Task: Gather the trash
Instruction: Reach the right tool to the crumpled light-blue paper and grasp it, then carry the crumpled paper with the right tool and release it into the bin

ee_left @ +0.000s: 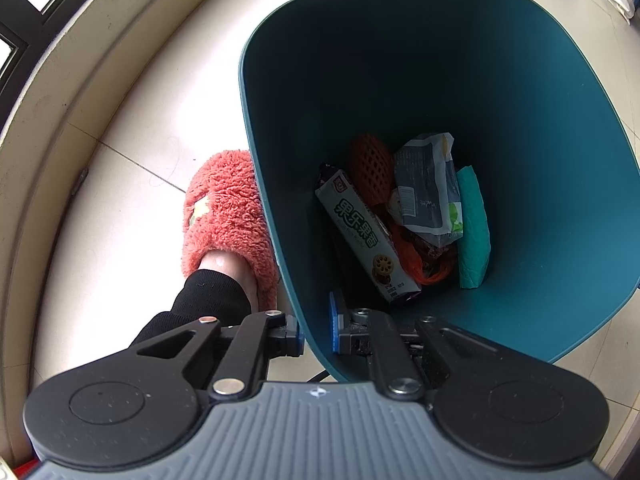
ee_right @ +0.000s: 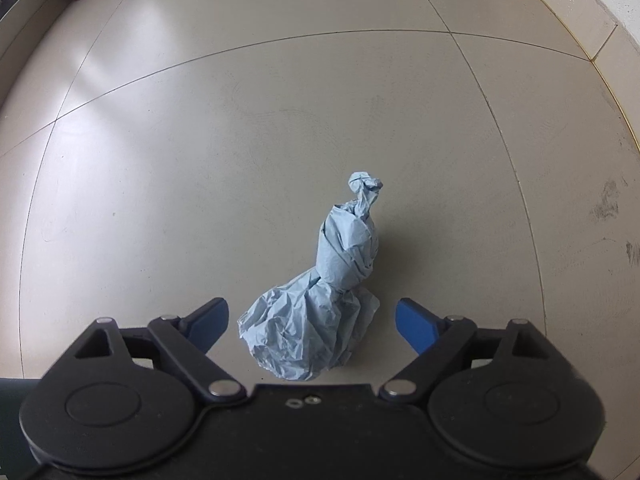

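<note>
In the left wrist view my left gripper point(ee_left: 316, 330) is shut on the near rim of a dark teal trash bin point(ee_left: 540, 128), one finger outside the wall and one inside. In the bin lie a long biscuit box point(ee_left: 360, 232), an orange foam net point(ee_left: 370, 168), a grey-white wrapper point(ee_left: 430, 188), a green folded cloth point(ee_left: 474, 228) and orange scraps. In the right wrist view my right gripper point(ee_right: 310, 322) is open, its blue fingers on either side of a crumpled light-blue paper wad point(ee_right: 320, 296) lying on the tiled floor. The fingers do not touch the paper.
A person's foot in a fluffy coral slipper point(ee_left: 224, 216) stands right beside the bin's left wall. A cream skirting and dark window frame point(ee_left: 24, 40) curve along the left. A raised cream ledge point(ee_right: 600, 12) borders the floor at the far right.
</note>
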The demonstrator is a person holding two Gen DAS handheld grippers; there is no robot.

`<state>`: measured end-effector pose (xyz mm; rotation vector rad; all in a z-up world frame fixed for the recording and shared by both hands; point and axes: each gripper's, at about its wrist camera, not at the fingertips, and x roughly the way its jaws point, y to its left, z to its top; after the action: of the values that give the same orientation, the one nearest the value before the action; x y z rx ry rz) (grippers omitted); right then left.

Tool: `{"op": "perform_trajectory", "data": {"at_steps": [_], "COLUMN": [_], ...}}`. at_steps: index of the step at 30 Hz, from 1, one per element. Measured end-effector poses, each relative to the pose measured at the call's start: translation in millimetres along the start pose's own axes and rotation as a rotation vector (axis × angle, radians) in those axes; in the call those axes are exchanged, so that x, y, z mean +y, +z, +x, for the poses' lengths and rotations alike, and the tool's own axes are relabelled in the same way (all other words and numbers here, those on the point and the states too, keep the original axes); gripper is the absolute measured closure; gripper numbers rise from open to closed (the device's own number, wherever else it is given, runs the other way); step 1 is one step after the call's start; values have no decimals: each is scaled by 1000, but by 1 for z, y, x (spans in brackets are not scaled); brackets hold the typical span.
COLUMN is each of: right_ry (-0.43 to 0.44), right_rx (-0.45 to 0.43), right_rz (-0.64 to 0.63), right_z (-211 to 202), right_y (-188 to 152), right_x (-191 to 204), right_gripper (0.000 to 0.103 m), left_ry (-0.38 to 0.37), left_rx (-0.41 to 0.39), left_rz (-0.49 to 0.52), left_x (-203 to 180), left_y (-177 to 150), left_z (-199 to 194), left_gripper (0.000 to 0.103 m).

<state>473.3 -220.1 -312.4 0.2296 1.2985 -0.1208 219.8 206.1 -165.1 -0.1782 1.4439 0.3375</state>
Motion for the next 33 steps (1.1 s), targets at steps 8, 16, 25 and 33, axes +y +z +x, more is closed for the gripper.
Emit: {"op": "perform_trajectory", "data": {"at_steps": [8, 16, 25, 33], "right_ry": [3, 15, 124, 217], "right_rx": [24, 0, -73, -148], "right_rz": [28, -34, -219, -378], "right_z": [12, -15, -105, -206], "right_y": [-6, -18, -30, -53], "right_x": [6, 6, 18, 44], "right_gripper": [69, 94, 95, 95], "left_ry": [-6, -13, -14, 1], "left_rx": [3, -2, -38, -65], "left_rz": [0, -10, -23, -43], "left_x": [1, 4, 7, 8], "left_y": [0, -1, -4, -7], "left_z": [0, -2, -12, -17], "left_gripper": [92, 92, 92, 92]}}
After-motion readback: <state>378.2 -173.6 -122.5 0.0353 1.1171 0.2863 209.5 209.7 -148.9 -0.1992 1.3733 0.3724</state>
